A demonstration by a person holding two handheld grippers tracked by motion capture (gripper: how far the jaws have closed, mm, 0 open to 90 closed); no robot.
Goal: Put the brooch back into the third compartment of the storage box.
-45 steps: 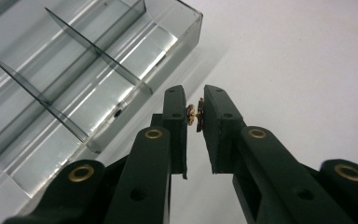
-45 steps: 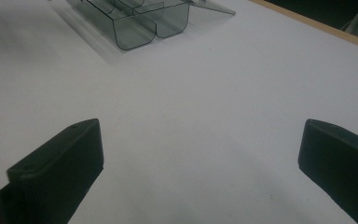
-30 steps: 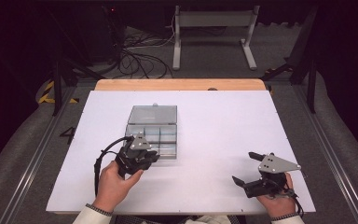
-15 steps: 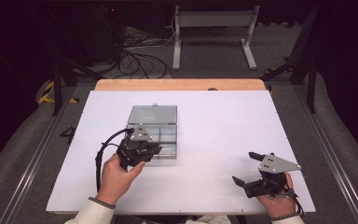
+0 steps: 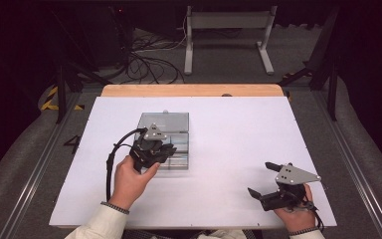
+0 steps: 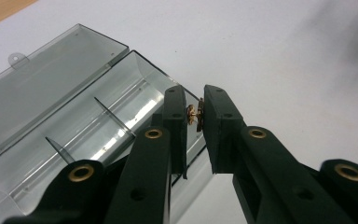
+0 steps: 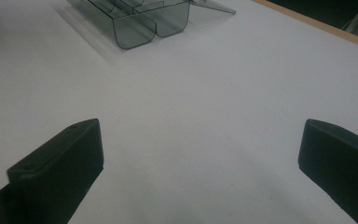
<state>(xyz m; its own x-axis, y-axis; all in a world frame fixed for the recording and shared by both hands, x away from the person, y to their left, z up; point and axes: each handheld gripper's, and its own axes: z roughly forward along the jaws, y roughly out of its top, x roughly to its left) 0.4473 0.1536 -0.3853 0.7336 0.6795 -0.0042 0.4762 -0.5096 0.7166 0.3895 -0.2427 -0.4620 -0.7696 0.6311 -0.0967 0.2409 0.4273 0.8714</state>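
The left gripper (image 6: 196, 114) pinches a small brass-coloured metal fastener (image 6: 194, 114) above the near edge of the clear smoky plastic compartment box (image 6: 74, 116). The right gripper (image 7: 200, 154) rests wide open, empty, on the white table (image 7: 205, 84).

Probably a lab: dark curtains (image 5: 25, 59), floor cables (image 5: 149, 55).
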